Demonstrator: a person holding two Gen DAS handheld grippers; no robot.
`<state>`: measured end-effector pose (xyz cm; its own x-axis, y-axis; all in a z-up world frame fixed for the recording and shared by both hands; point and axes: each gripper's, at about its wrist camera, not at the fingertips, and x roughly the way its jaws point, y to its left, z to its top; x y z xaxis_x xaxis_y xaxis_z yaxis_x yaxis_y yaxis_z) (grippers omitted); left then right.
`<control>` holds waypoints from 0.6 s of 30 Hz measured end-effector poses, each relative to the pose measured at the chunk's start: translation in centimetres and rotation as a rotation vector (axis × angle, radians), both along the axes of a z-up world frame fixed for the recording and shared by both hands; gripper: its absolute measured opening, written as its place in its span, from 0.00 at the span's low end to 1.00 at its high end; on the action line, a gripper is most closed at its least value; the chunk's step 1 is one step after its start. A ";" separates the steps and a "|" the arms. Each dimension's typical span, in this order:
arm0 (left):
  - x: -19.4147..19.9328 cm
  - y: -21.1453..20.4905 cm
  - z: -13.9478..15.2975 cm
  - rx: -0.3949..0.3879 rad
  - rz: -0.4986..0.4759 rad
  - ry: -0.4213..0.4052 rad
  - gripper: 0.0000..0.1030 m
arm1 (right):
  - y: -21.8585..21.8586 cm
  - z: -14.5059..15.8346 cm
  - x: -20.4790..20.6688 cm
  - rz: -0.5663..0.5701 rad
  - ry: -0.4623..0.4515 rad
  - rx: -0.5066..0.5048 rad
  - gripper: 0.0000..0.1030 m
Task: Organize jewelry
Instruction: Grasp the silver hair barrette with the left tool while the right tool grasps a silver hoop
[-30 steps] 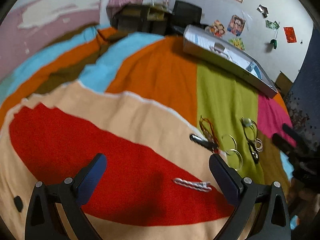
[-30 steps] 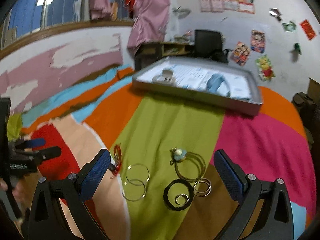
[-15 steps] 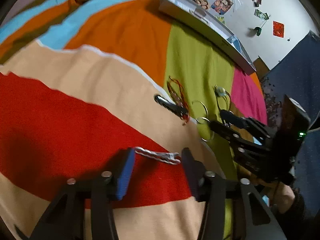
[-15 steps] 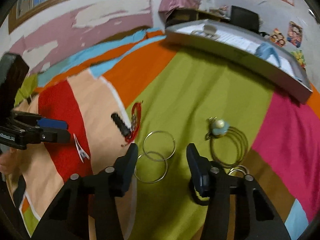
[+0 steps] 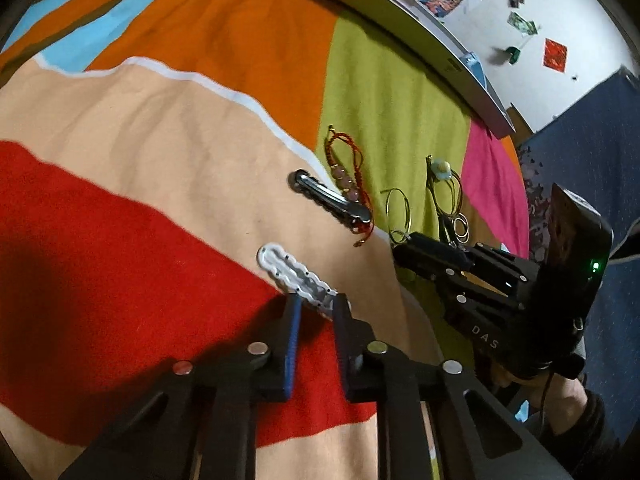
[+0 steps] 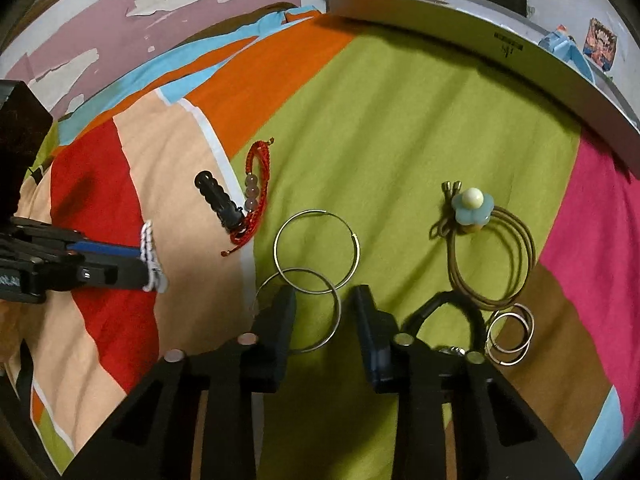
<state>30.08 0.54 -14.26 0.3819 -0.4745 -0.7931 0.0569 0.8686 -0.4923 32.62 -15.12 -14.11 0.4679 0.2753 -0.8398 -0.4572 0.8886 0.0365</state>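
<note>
The white hair clip (image 5: 297, 276) lies on the red and peach patches of the bedspread (image 5: 160, 128), its near end pinched between the just-closing jaws of the left gripper (image 5: 316, 307). The right gripper (image 6: 325, 294), jaws narrowing but not clamped, straddles the nearer hoop earring (image 6: 298, 310) on the green patch

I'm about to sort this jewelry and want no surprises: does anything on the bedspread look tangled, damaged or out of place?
Nothing looks damaged. Two oddities: the red cord bracelet lies against the black hair clip, perhaps caught, and the two large hoops overlap.
</note>
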 end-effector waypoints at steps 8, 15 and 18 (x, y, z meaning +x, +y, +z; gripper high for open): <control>1.3 0.7 -0.6 -0.057 0.021 0.012 0.12 | -0.3 -0.7 0.2 -0.018 0.048 0.049 0.03; 1.8 1.0 -0.8 -0.099 0.044 0.040 0.18 | -0.6 -0.7 0.1 -0.019 0.050 0.054 0.03; 2.2 1.0 -0.8 -0.135 0.058 0.051 0.26 | -0.8 -0.8 0.2 -0.024 0.058 0.065 0.03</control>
<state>32.29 1.58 -15.06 0.3723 -0.5563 -0.7429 -0.0199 0.7955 -0.6056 32.85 -15.89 -14.86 0.4258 0.3193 -0.8466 -0.4312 0.8942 0.1204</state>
